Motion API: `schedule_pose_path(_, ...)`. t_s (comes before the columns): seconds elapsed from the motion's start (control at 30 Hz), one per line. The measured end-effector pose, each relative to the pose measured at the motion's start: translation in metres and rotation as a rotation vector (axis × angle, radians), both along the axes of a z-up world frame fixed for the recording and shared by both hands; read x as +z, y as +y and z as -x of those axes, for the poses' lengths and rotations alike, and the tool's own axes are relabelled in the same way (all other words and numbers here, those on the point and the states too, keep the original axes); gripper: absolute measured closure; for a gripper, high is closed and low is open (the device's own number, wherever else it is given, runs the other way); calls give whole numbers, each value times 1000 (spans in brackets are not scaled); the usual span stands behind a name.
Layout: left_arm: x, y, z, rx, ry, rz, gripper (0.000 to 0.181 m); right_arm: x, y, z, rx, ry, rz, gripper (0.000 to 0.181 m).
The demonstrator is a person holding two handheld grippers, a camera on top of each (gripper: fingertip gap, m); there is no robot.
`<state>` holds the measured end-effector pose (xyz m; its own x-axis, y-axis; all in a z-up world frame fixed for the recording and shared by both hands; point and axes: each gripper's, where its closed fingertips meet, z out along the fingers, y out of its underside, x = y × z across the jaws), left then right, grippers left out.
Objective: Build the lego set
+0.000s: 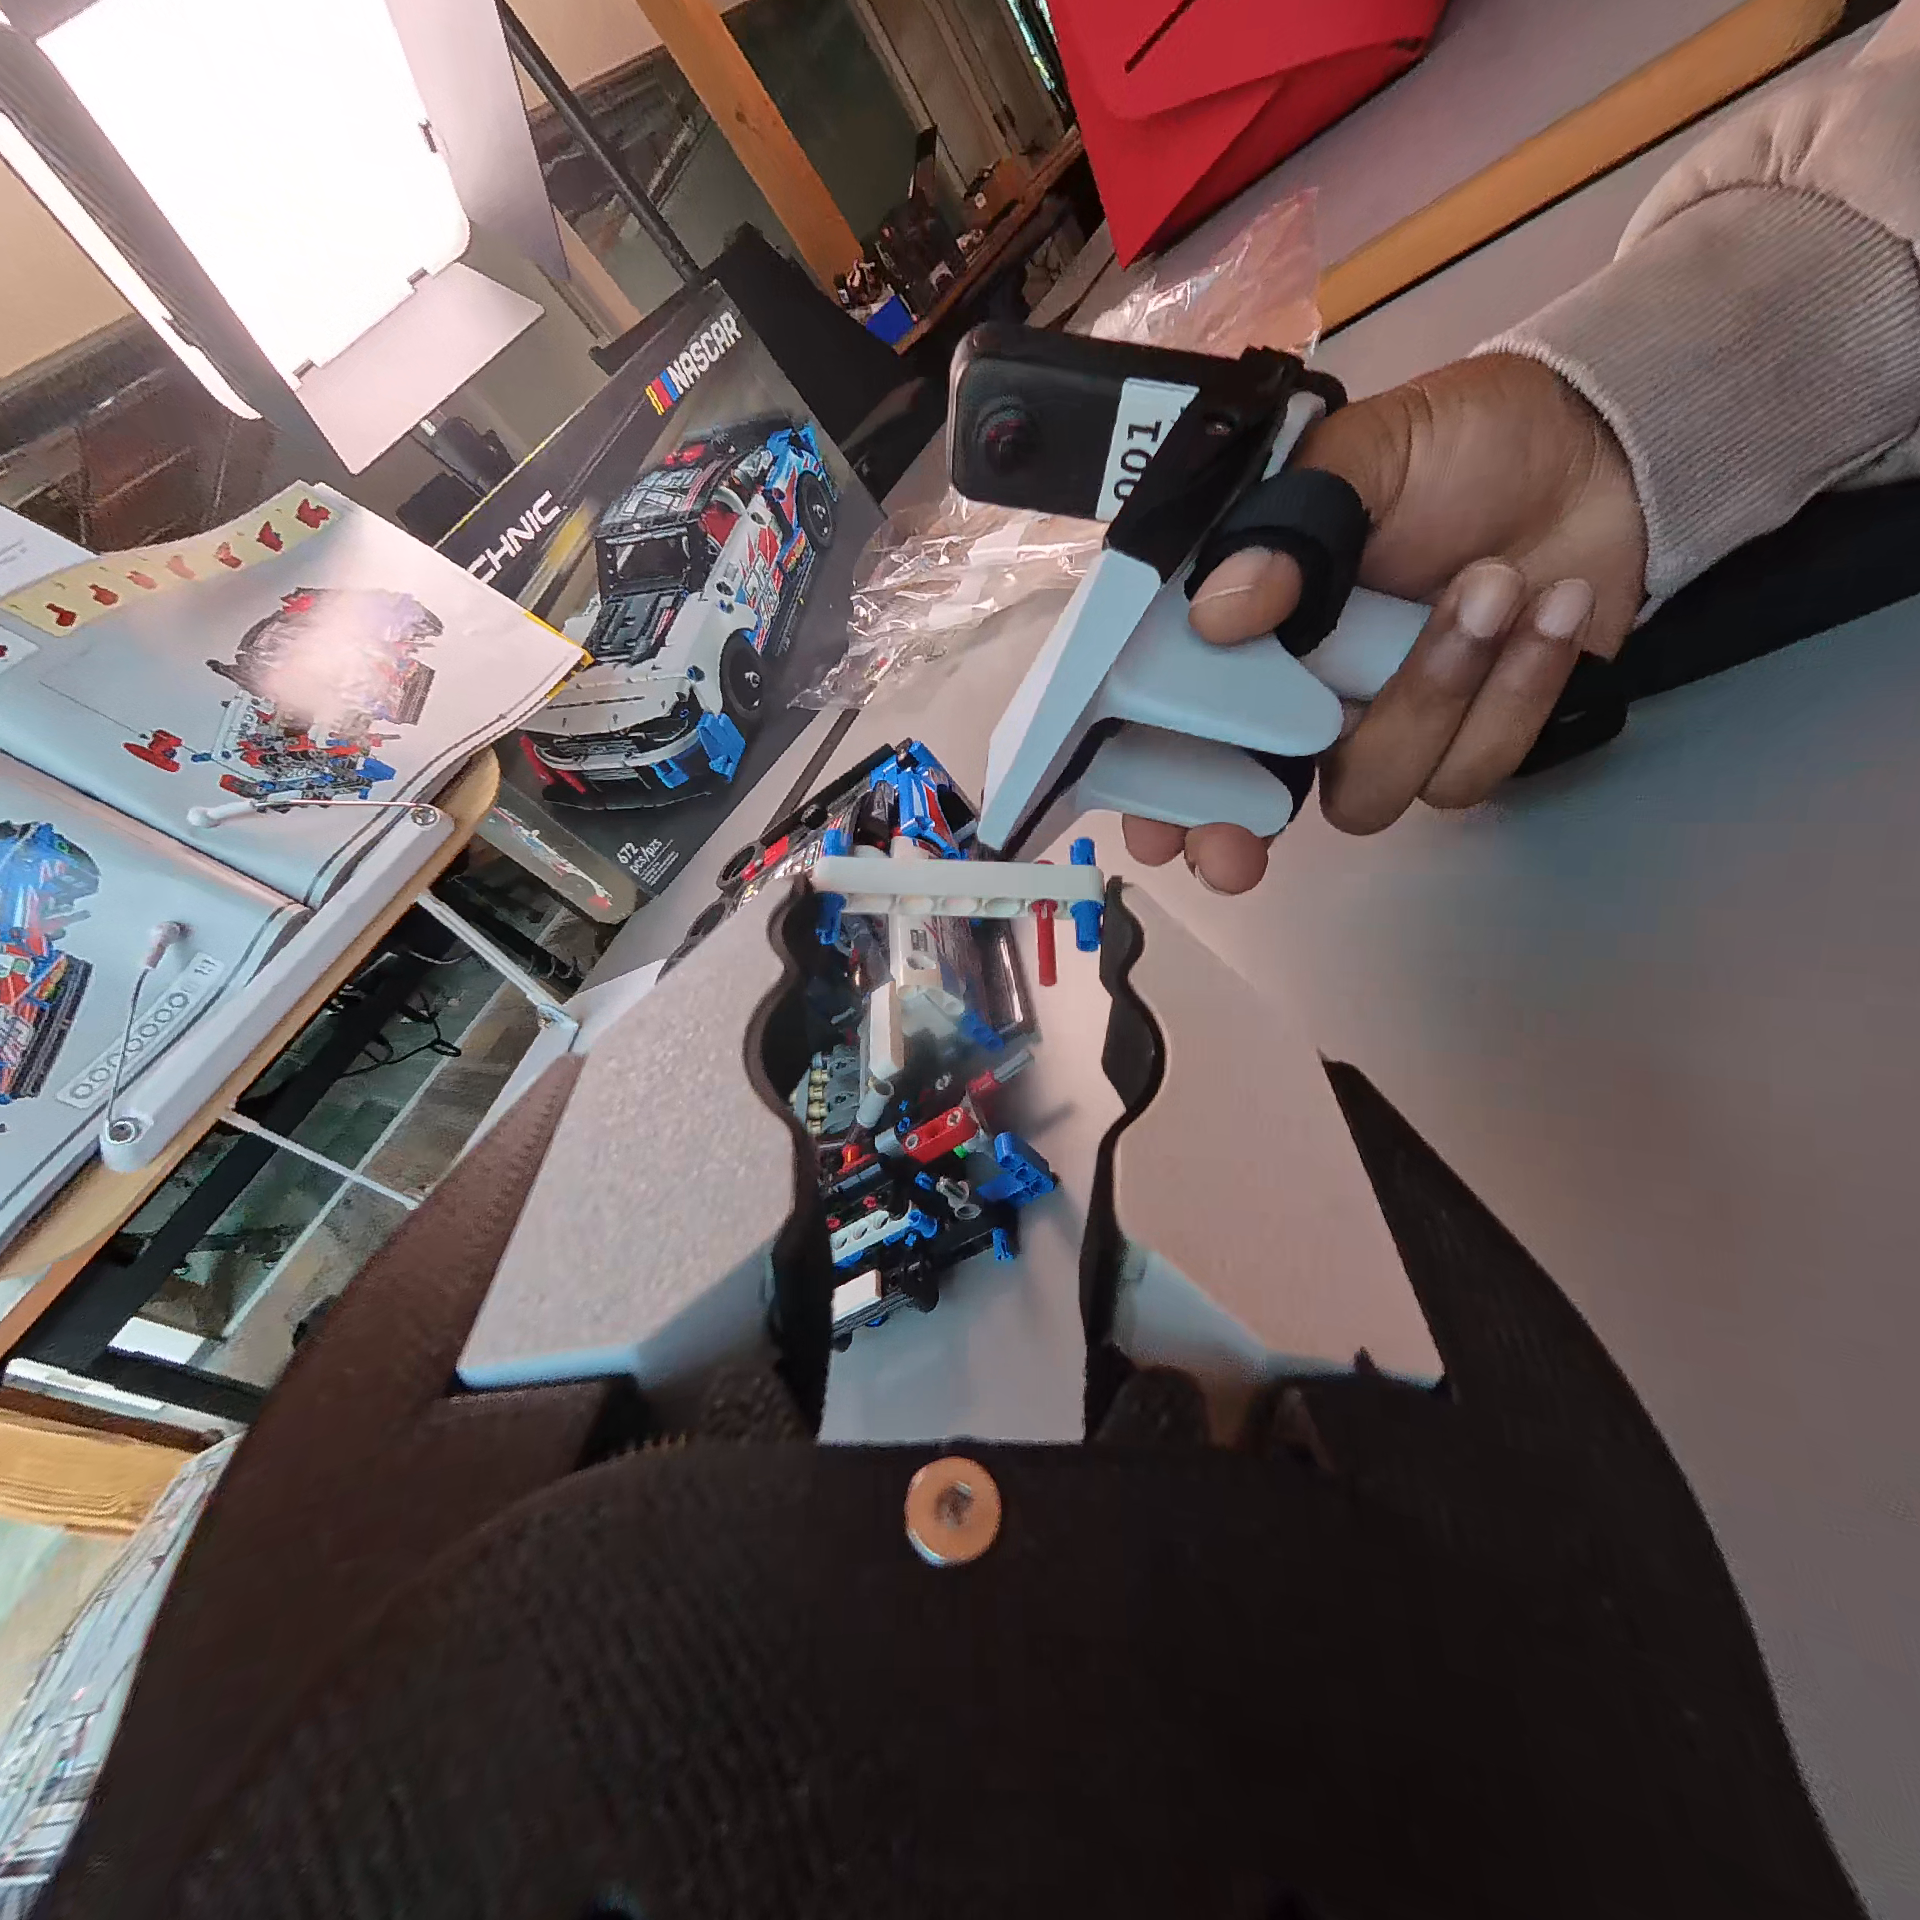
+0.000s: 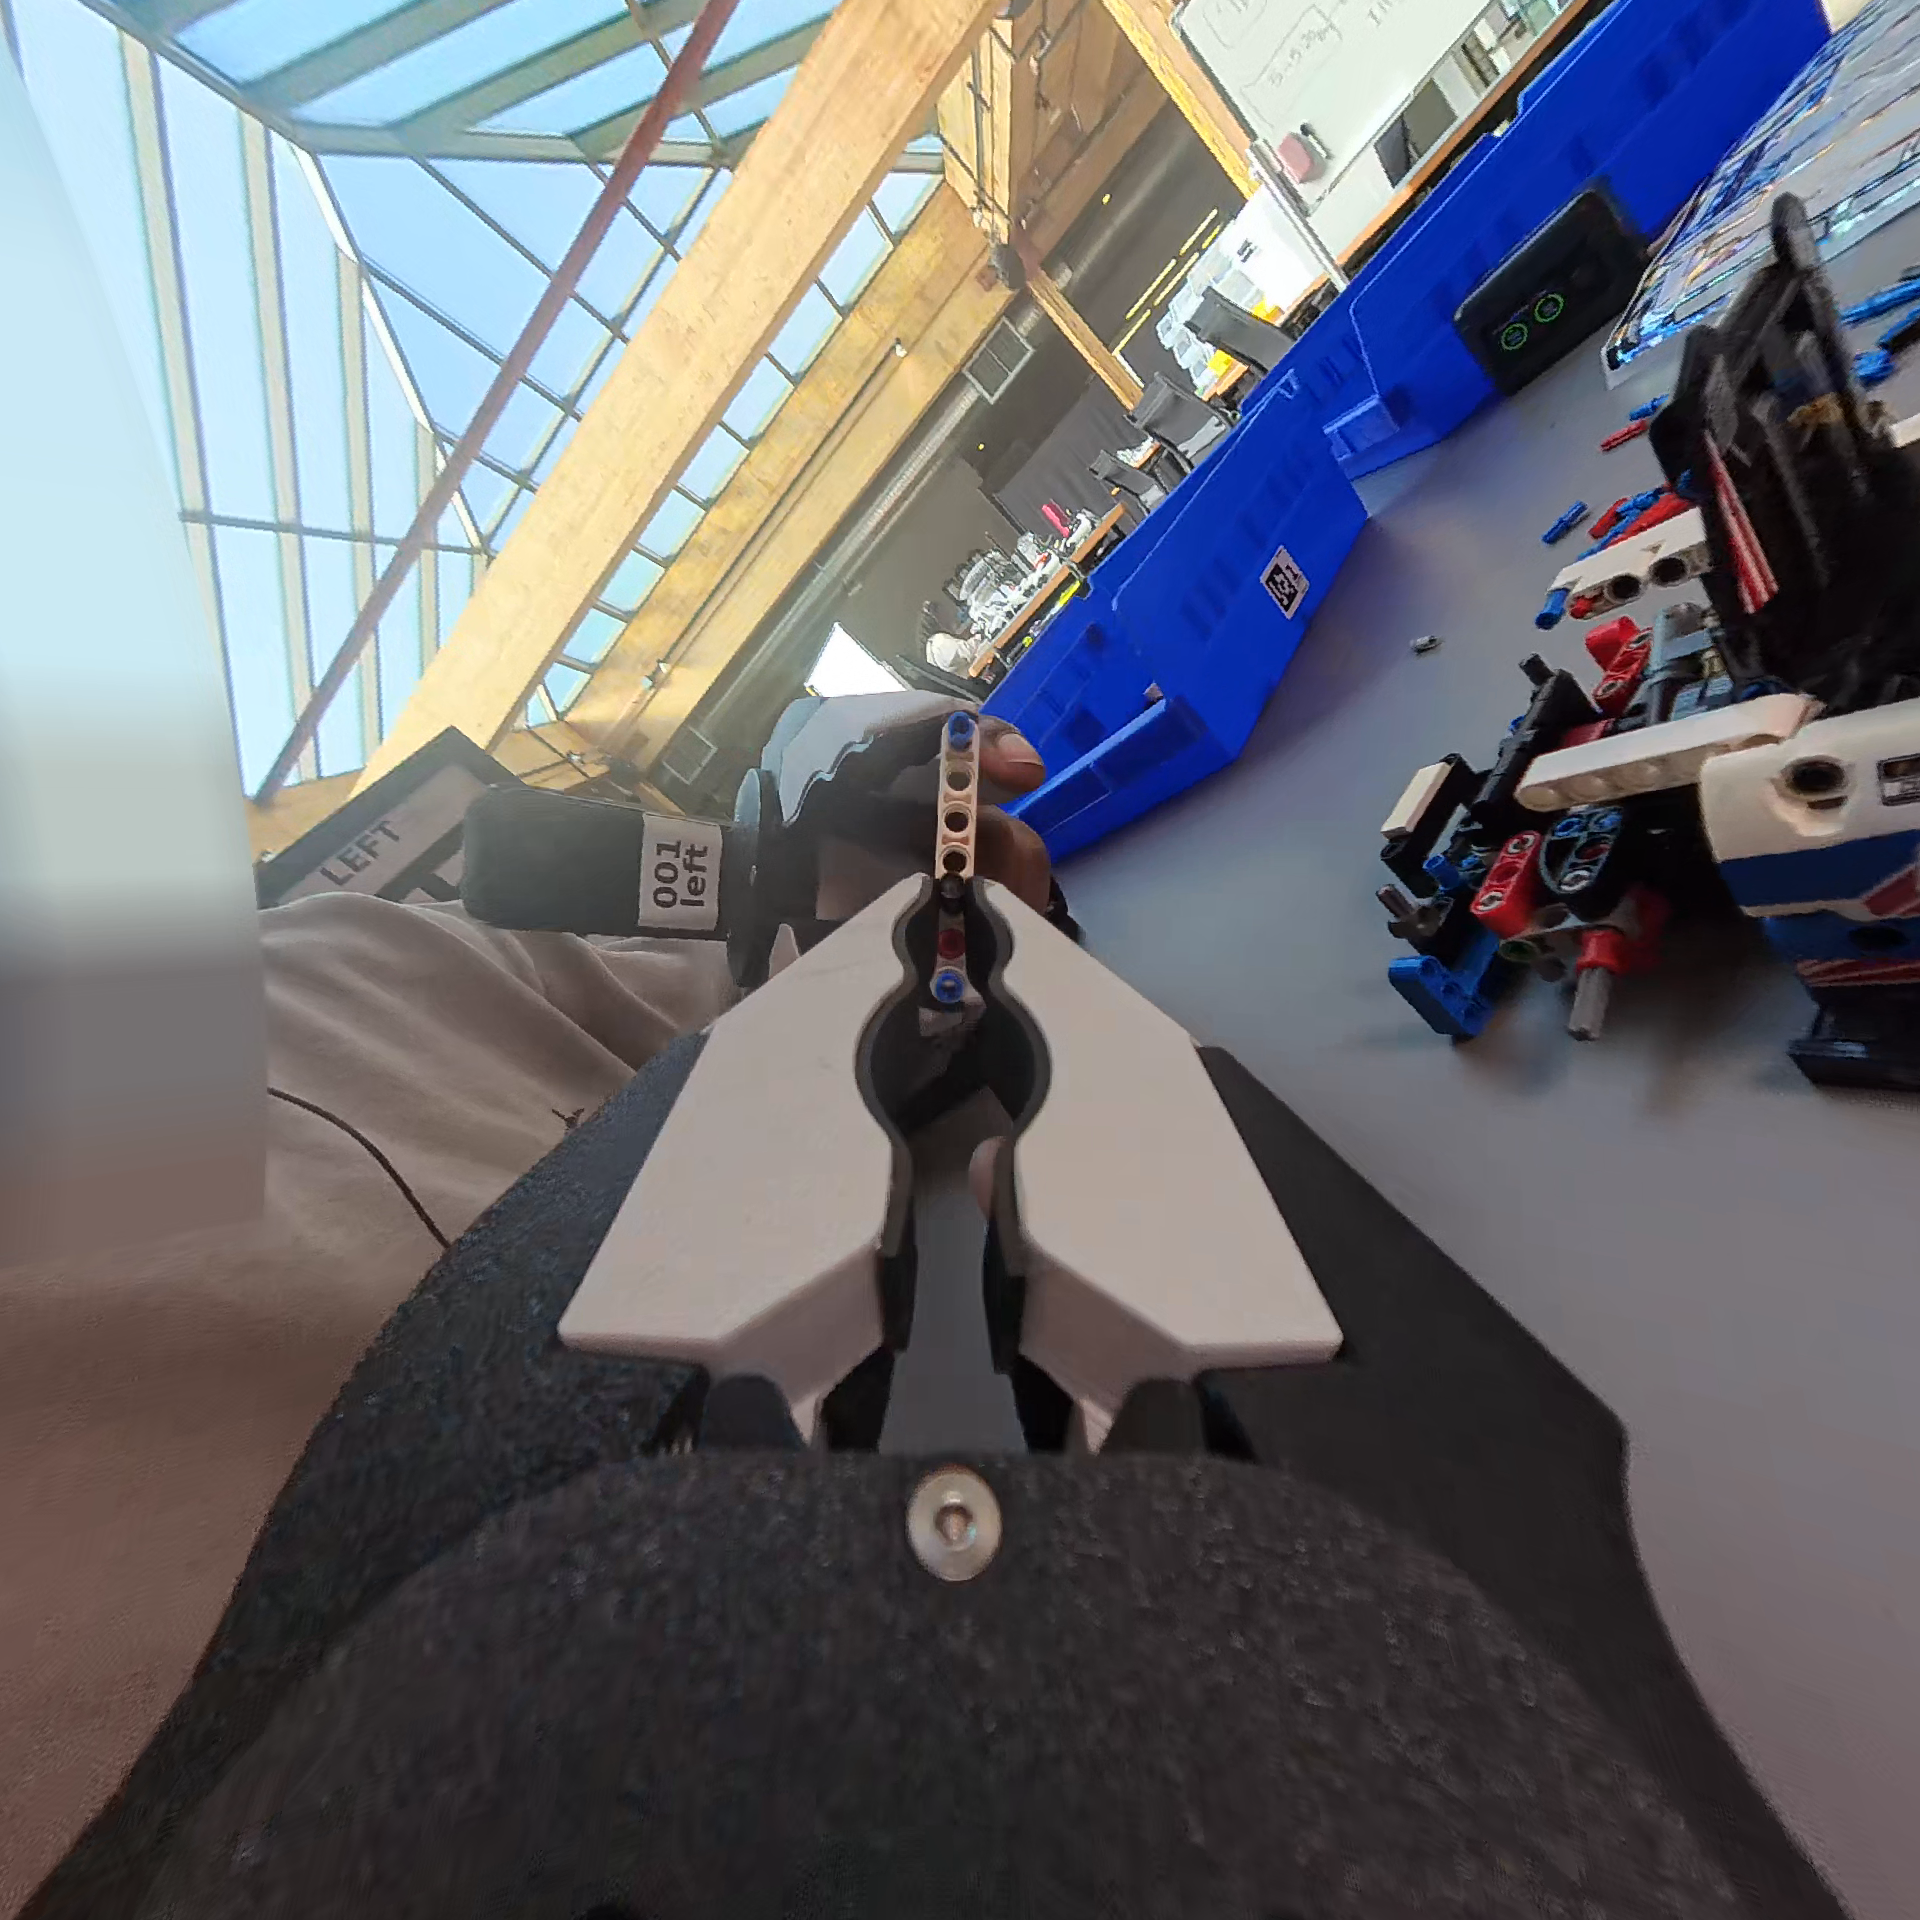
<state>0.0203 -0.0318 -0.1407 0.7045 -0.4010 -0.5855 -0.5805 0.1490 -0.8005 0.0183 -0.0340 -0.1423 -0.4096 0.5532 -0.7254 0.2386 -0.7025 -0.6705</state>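
A white beam (image 1: 966,885) with several holes carries blue pins (image 1: 1084,914) and a red pin (image 1: 1046,940). My left gripper (image 1: 956,904) holds it lengthwise, one fingertip at each end, above the table. My right gripper (image 1: 987,831) comes in from the upper right and meets the beam. In the right wrist view the beam (image 2: 956,800) stands on end and my right gripper (image 2: 953,888) is pinched on its lower part. The left gripper's finger (image 2: 831,748) shows beside the beam's top end. The partly built car (image 1: 914,1143) lies on the table under the beam; it also shows in the right wrist view (image 2: 1766,779).
The set's box (image 1: 675,582) and an open instruction booklet (image 1: 260,675) on a stand are at the left. Clear plastic bags (image 1: 935,582) lie behind the car. Blue bins (image 2: 1247,582), a dark device (image 2: 1548,301) and loose pieces (image 2: 1621,520) sit on the grey table (image 1: 1558,1039).
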Motion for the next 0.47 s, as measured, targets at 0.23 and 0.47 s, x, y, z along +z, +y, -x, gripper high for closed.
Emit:
schedule_pose_path(0.23, 24, -7, -7, -89, -269, 37, 127, 28, -11, -10, -4, 212, -173, 179)
schedule_pose_path(0.47, 14, -8, 0, -30, 22, -57, 128, 13, -12, -2, -9, 64, -276, 179)
